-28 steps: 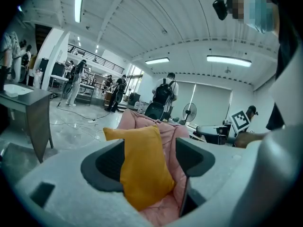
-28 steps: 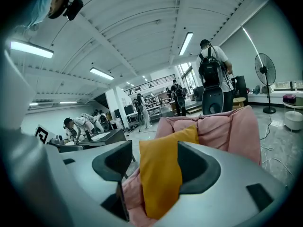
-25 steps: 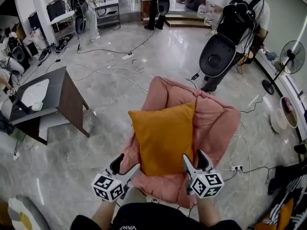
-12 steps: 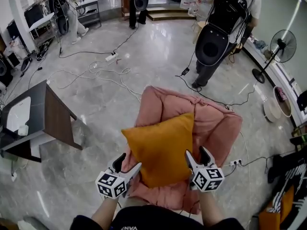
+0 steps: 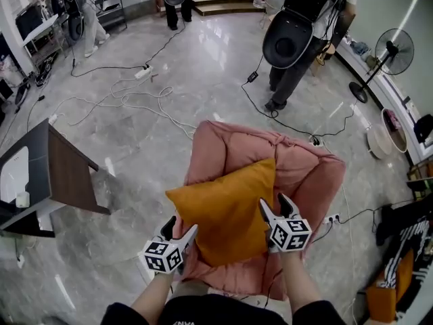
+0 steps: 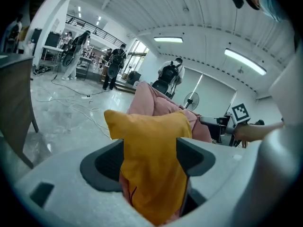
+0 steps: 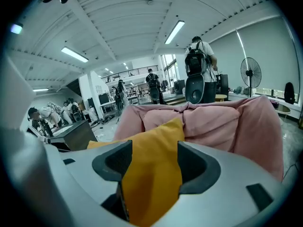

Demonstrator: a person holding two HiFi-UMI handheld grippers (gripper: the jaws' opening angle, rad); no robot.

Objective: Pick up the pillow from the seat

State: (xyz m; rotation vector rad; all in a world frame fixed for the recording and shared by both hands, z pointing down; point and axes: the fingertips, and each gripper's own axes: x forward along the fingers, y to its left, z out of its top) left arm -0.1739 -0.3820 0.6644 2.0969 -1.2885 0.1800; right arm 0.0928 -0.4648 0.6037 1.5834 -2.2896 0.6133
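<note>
An orange pillow is held above the pink cushioned seat. My left gripper is shut on the pillow's near left edge. My right gripper is shut on its near right edge. In the left gripper view the orange pillow fills the gap between the jaws, with a bit of pink seat fabric below it. The right gripper view shows the pillow pinched between the jaws, the pink seat behind it.
A dark side table stands to the left. Cables trail across the shiny floor. A person with a black backpack stands beyond the seat. A fan and a power strip are at the right.
Both grippers stay clamped on the pillow. The pillow has tilted and come up off the seat. The view has shifted forward over the seat.
</note>
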